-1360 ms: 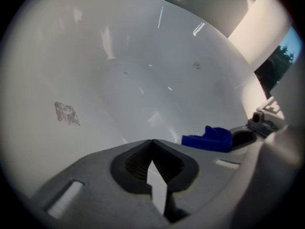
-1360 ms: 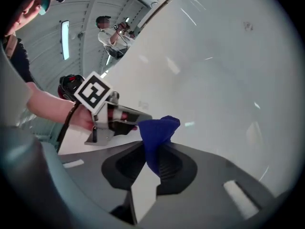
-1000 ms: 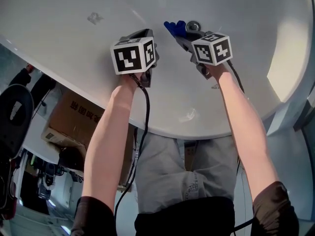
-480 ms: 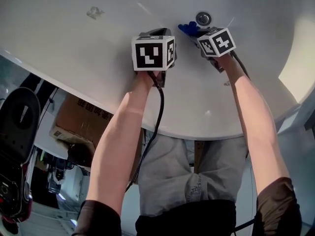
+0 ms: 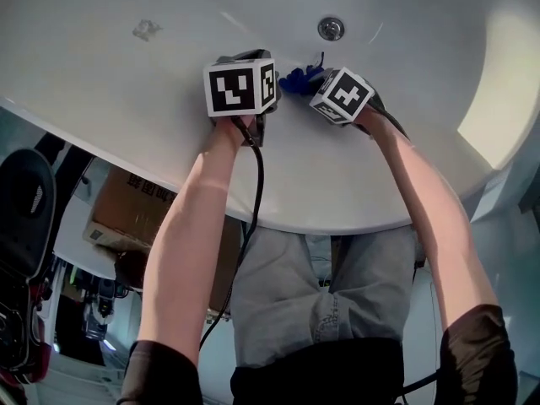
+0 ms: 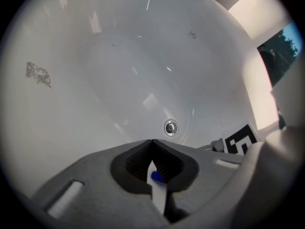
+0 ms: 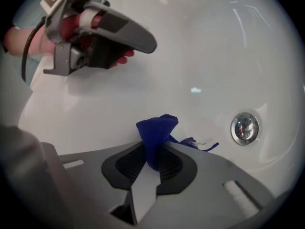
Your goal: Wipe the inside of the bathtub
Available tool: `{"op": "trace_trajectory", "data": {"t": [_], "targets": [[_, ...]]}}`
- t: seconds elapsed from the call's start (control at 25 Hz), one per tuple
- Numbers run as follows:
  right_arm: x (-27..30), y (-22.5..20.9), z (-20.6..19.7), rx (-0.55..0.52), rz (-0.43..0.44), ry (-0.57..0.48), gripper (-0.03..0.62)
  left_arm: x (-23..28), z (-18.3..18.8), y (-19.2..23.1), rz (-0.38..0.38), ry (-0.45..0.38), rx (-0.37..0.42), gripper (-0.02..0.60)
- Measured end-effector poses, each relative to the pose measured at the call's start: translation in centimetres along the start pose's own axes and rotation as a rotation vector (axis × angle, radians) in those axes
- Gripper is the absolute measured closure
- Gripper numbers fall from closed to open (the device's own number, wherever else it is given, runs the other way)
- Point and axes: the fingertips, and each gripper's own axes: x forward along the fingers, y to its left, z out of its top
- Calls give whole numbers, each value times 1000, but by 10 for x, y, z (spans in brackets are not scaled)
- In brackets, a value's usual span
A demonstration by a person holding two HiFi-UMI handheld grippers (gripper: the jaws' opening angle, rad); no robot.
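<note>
Two tongs in the bathtub [image 5: 126,83]: left tongs [image 6: 152,142] closed empty, right tongs [image 7: 156,149] pinching a blue cloth [image 7: 157,128] that friction could tug loose.

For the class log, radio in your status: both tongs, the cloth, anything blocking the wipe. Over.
Status: left tongs shut; right tongs shut on blue cloth, inside bathtub near drain. Nothing in the way, over.

- Soft, even light over the white bathtub [image 5: 126,74], plus a bright patch [image 5: 494,99] blown out on the head view's right.
- Little glare streaks on the enamel.
- Both gripper views are fisheye with black corners; the blue cloth [image 7: 155,132] looks sharp.
</note>
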Motion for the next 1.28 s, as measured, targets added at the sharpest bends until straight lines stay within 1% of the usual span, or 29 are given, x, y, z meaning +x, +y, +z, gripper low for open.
{"op": "trace_trajectory", "data": {"t": [0.12,0.24,0.4,0.48,0.64,0.76,0.84,1.08,1.28], "targets": [[-7,23,-5,-72,45,35,533,-4,-2,-2,1,-7,-8,578],[-15,50,-5,-132,101,54,533,-7,-9,-4,9,4,-26,578],[-27,84,-8,-249,161,92,532,-8,-16,-13,-3,11,-57,578],[-33,100,-6,-278,201,96,531,-10,-17,-16,-5,12,-58,577],[-45,135,-8,-283,323,105,533,-11,-23,-18,-6,19,-66,577],[-58,158,-21,-284,452,182,533,-12,-23,-18,-2,13,-73,578],[-69,171,-26,-285,537,210,533,-12,-24,-19,-3,9,-77,578],[-99,206,-29,-255,776,218,533,-13,-34,-27,-7,21,-73,578],[-116,228,-36,-257,903,231,533,-11,-41,-33,-7,36,-58,578]]}}
